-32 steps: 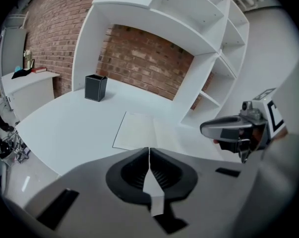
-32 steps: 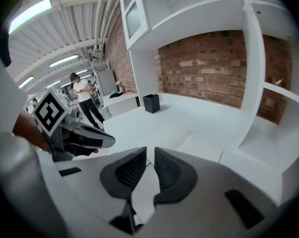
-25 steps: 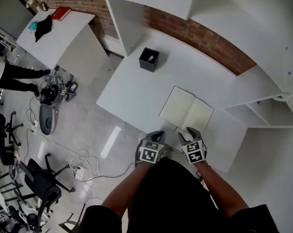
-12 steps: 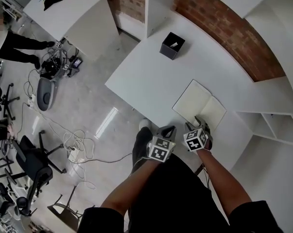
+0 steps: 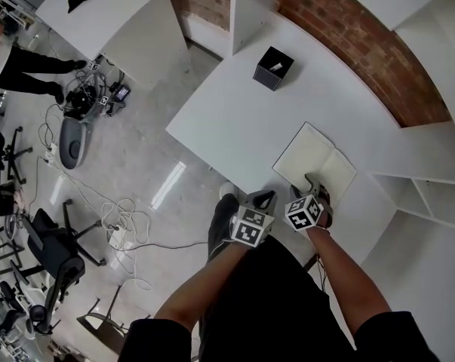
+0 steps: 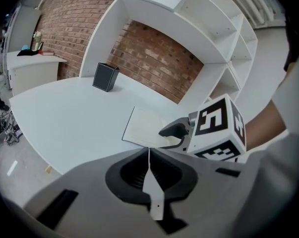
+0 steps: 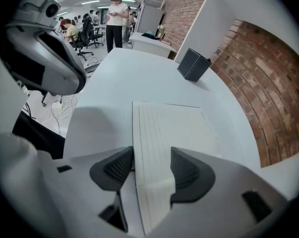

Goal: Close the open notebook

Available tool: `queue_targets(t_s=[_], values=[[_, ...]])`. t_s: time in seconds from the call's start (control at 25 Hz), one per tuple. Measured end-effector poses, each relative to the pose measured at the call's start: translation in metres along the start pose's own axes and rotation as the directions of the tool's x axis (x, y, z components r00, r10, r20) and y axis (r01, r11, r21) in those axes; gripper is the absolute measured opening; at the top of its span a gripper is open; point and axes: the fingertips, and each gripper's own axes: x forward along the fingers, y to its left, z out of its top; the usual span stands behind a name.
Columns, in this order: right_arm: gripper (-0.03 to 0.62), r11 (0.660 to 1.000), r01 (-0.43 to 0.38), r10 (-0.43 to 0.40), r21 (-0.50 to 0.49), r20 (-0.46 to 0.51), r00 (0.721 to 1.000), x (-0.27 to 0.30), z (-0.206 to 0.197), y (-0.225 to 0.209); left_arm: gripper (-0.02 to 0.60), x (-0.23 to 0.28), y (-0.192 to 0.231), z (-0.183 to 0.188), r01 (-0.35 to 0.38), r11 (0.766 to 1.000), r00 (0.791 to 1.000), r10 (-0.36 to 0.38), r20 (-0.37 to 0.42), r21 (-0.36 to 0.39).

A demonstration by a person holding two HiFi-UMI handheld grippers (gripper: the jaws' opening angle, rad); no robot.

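While the left gripper (image 5: 262,200) hung shut and empty off the desk's (image 5: 227,119) near edge, the right gripper (image 5: 315,185) had dropped onto the open notebook (image 5: 308,155), lying flat by the desk's near right corner. Its jaws had just been opening to full width, w/ a strip of the notebook's near edge between them, pads not pressing. Prob. the set-up for nipping a page and folding it over; which page wasn't clear.
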Motion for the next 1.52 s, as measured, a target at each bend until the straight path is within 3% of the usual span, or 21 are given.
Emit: queue_targets(t_s=[0.2,0.32,0.44,0.92,1.52], values=[[0.219,0.991,0.037,-0.036,-0.128,0.012,0.999,0.002,0.005,0.001,0.008,0.012,0.005,0.007,-0.004,1.000,1.000,0.004,0.004,-0.019],[0.218,0.986,0.053,-0.053,-0.155,0.008,0.999,0.001,0.006,0.001,0.008,0.016,0.005,0.005,0.003,1.000,1.000,-0.003,0.002,-0.026],[0.224,0.988,0.065,-0.067,-0.139,-0.009,0.998,0.002,0.005,0.000,0.008,0.016,0.009,0.006,-0.003,1.000,1.000,0.003,-0.011,-0.023],[0.101,0.995,0.067,-0.066,-0.070,0.010,0.998,0.000,0.005,0.010,0.008,0.025,0.018,0.001,0.012,0.999,0.999,-0.013,-0.038,-0.032],[0.086,0.991,-0.005,-0.014,0.136,0.134,0.991,-0.004,0.005,0.006,0.008,0.048,0.021,0.004,0.024,0.996,0.997,-0.030,-0.073,-0.081]])
